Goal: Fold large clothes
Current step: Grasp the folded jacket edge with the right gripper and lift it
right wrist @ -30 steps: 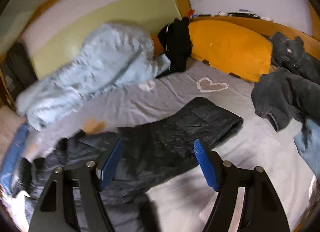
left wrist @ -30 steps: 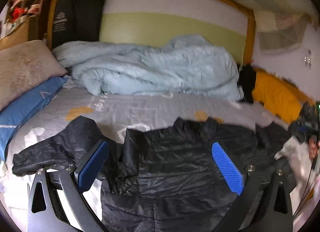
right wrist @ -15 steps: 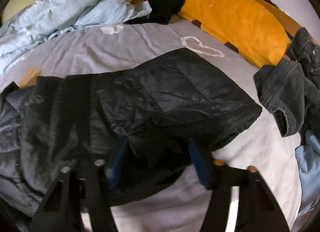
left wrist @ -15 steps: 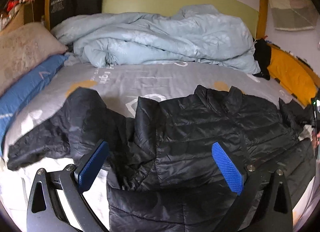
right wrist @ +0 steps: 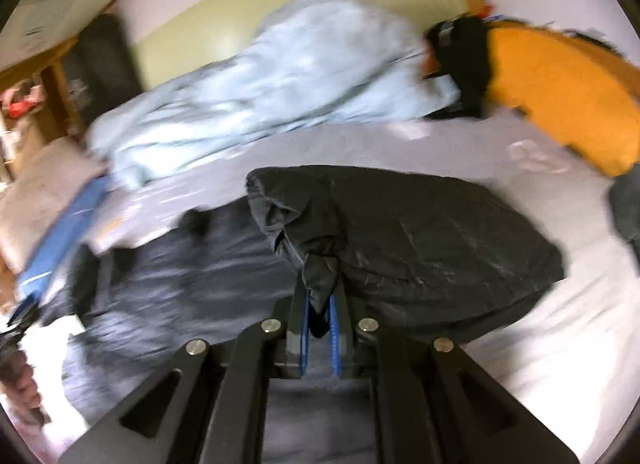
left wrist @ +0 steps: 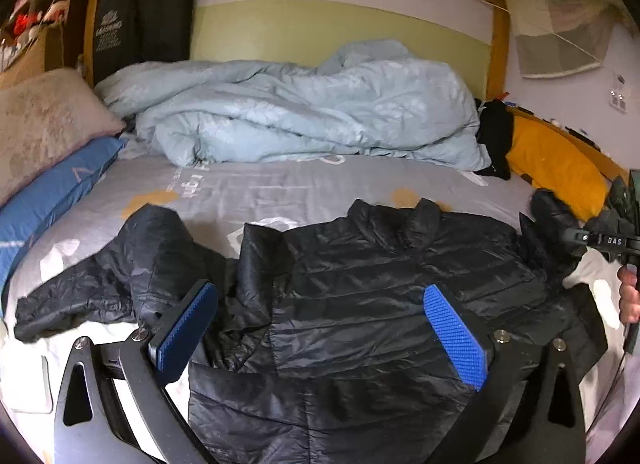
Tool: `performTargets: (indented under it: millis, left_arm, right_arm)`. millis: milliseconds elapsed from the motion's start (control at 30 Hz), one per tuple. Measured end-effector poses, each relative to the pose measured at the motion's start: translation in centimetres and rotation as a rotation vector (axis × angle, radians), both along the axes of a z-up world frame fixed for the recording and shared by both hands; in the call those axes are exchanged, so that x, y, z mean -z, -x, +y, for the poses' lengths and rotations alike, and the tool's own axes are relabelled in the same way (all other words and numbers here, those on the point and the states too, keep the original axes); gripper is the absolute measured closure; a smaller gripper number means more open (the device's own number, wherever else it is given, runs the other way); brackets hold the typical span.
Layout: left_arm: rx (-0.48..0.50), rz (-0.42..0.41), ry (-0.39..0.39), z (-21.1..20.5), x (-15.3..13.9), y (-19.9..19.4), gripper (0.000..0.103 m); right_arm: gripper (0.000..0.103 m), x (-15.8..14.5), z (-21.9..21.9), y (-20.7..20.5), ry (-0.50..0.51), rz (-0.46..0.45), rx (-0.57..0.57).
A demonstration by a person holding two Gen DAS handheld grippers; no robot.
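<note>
From the left wrist I see the black puffer jacket [left wrist: 400,284] spread flat along the near edge of the bed [left wrist: 280,187], one sleeve trailing toward the left edge. My left gripper [left wrist: 320,328] hangs above it, jaws wide, grasping nothing.

From the right wrist, my right gripper [right wrist: 320,316] is closing, its pads pinching the jacket's right sleeve [right wrist: 400,232]. No fold looks finished; both sleeves and the body remain.
</note>
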State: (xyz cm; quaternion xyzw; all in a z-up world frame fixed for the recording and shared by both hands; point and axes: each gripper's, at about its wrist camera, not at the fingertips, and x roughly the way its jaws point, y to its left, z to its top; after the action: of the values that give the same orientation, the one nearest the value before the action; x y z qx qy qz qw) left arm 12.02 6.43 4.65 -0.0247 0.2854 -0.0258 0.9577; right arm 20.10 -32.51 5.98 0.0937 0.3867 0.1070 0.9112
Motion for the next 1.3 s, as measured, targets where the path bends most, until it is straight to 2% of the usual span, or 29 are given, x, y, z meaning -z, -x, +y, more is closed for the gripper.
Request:
performTargets:
  millis: [100, 333, 400, 500, 567, 633, 700, 767, 833, 933, 1133, 1200, 1233, 1267, 1300]
  left_arm:
    - [0.023, 0.002, -0.006, -0.8, 0.2, 0.4, 0.000]
    - [0.043, 0.056, 0.022, -0.9, 1.4, 0.0, 0.000]
    - [0.043, 0.069, 0.029, -0.8, 1.8, -0.3, 0.000]
    - [0.042, 0.081, 0.018, -0.9, 2.2, -0.7, 0.000]
    - [0.040, 0.090, 0.014, -1.0, 2.4, -0.8, 0.000]
    - [0.042, 0.101, 0.014, -1.0, 2.7, -1.0, 0.000]
    - [0.045, 0.106, 0.013, -1.0, 2.9, -1.1, 0.000]
    - [0.046, 0.104, 0.006, -1.1, 2.9, -1.0, 0.000]
    - [0.047, 0.100, -0.003, -1.2, 2.9, -0.9, 0.000]
    - [0.048, 0.100, -0.004, -1.3, 2.9, -0.9, 0.000]
    - [0.024, 0.084, -0.041, -1.2, 3.1, -1.0, 0.000]
    - [0.018, 0.091, -0.038, -1.0, 3.2, -1.1, 0.000]
    - [0.017, 0.094, -0.035, -0.9, 3.2, -1.1, 0.000]
    - [0.018, 0.097, -0.031, -0.9, 3.3, -1.1, 0.000]
    - [0.016, 0.098, -0.029, -0.9, 3.3, -1.1, 0.000]
  right_arm:
    - [0.095, 1.2, 4.0, 0.8, -0.046, 0.051, -0.120]
    - [0.094, 6.0, 11.7, 1.7, 0.029, 0.176, -0.335]
    - [0.090, 6.5, 12.8, 1.9, 0.046, 0.179, -0.373]
    - [0.072, 5.9, 12.6, 2.7, 0.043, 0.152, -0.411]
    - [0.056, 4.9, 12.3, 3.0, 0.044, 0.110, -0.392]
    - [0.047, 3.7, 11.5, 3.0, 0.065, 0.056, -0.348]
    - [0.044, 2.5, 10.2, 2.4, 0.122, 0.008, -0.269]
    - [0.042, 2.1, 8.4, 1.3, 0.230, 0.007, -0.142]
    - [0.042, 2.2, 5.3, -0.2, 0.237, 0.030, -0.021]
    - [0.041, 3.3, 2.1, -2.2, 0.277, 0.131, 0.106]
    - [0.043, 5.7, -0.4, -3.9, 0.230, 0.249, 0.125]
    - [0.055, 6.7, -0.4, -4.4, 0.203, 0.299, 0.113]
    - [0.066, 7.1, -0.3, -4.6, 0.205, 0.312, 0.110]
    - [0.083, 7.4, 0.0, -4.6, 0.229, 0.316, 0.112]
    - [0.093, 7.6, 0.4, -4.5, 0.272, 0.313, 0.118]
